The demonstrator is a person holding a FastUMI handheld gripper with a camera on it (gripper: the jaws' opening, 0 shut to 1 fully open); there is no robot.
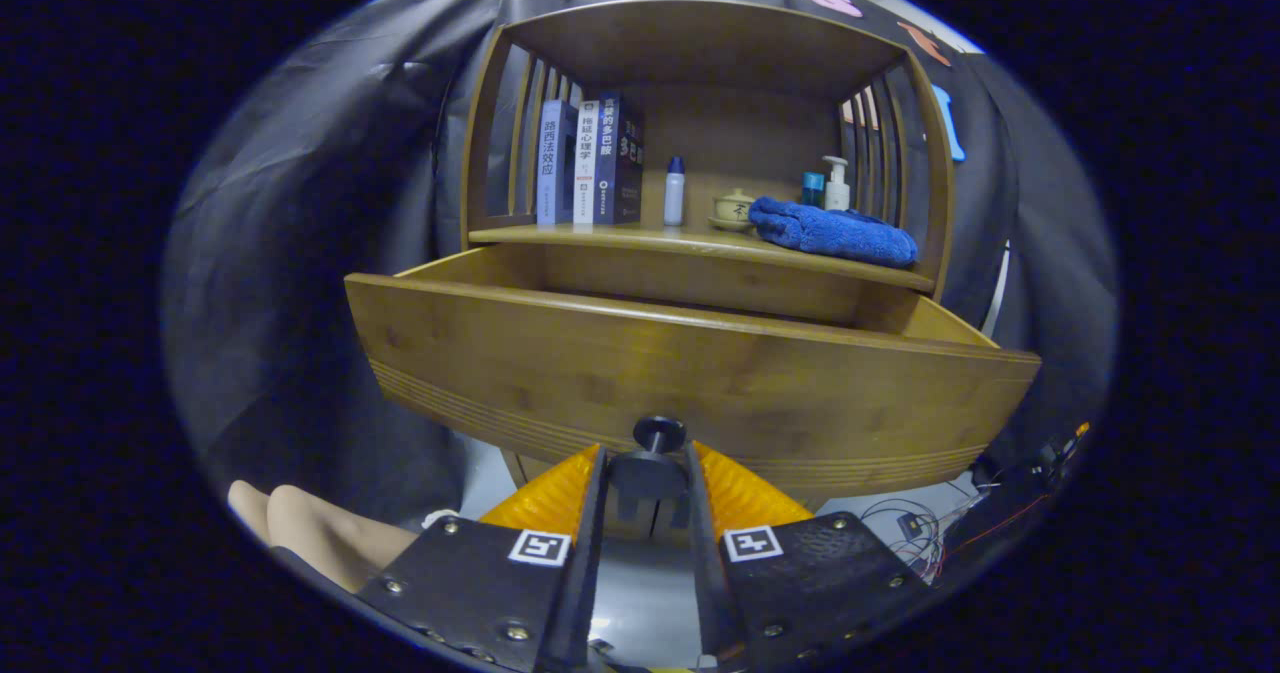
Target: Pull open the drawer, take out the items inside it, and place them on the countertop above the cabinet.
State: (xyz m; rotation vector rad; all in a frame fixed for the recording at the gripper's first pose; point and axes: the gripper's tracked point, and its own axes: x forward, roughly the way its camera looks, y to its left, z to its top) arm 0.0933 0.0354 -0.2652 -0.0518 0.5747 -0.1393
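Note:
The wooden drawer (690, 373) stands pulled out from the cabinet, its front panel wide just ahead of me. My gripper (648, 461) is shut on the drawer's dark round knob (657, 433), which sits between both fingers at the panel's lower middle. The tall front panel hides the inside of the drawer, so I cannot tell what lies in it. Above the drawer runs the wooden countertop (640, 239) of the cabinet.
On the countertop stand three books (588, 161) at the left, a small white bottle (675, 191), a lidded cup (733, 209), a folded blue towel (835, 230) and a pump bottle (836, 184). A person's knees (300, 528) show low at the left. Cables (915, 525) lie at the right.

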